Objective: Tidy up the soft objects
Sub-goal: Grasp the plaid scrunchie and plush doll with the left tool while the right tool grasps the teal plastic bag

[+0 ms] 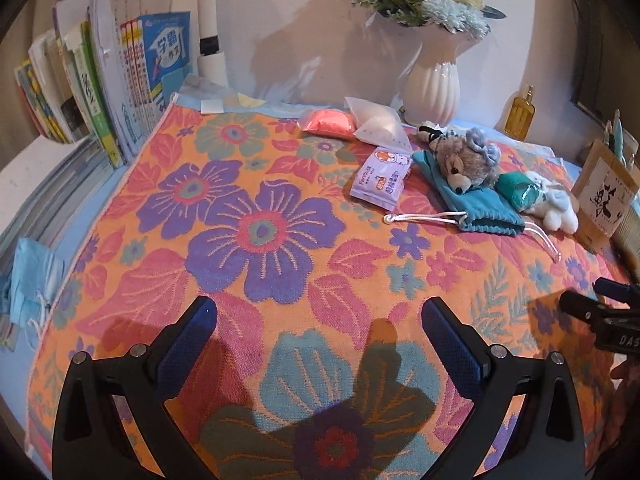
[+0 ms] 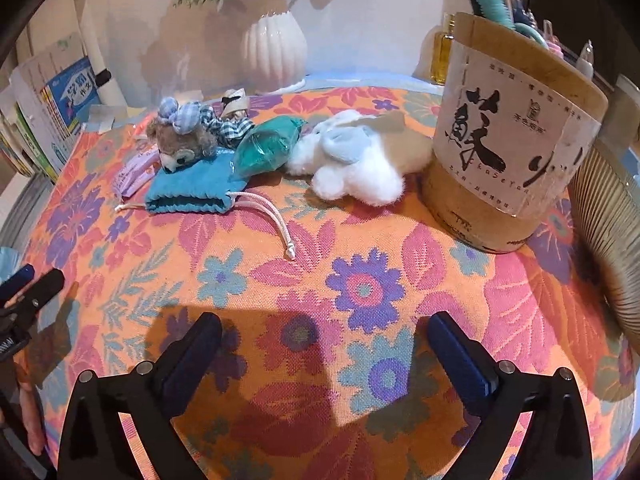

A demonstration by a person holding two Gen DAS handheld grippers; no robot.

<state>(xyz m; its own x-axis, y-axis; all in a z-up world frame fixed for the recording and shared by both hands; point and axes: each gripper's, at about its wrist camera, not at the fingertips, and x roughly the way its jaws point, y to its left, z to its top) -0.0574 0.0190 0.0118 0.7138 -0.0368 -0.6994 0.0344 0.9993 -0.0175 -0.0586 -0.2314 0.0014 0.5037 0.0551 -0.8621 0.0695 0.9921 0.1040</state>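
A teal drawstring pouch (image 1: 476, 204) (image 2: 192, 188) lies on the floral cloth (image 1: 256, 240) (image 2: 360, 280). A brown plush bear (image 1: 464, 160) (image 2: 188, 136) rests its head on the pouch. Beside it lie a teal wrapped roll (image 1: 520, 192) (image 2: 268, 148) and a white plush bunny (image 1: 556, 204) (image 2: 356, 160). A purple tissue pack (image 1: 380, 180) (image 2: 134, 176), an orange packet (image 1: 328, 120) and a white packet (image 1: 380, 124) lie farther back. My left gripper (image 1: 318, 320) is open and empty, well short of them. My right gripper (image 2: 324, 336) is open and empty, in front of the bunny.
A white vase of flowers (image 1: 432, 88) (image 2: 274, 48) stands at the back. A cardboard pen holder (image 2: 508, 132) (image 1: 600, 196) stands at the right with an amber bottle (image 1: 520, 116) behind. Books (image 1: 120, 80) line the left. A blue face mask (image 1: 28, 280) lies at the left edge.
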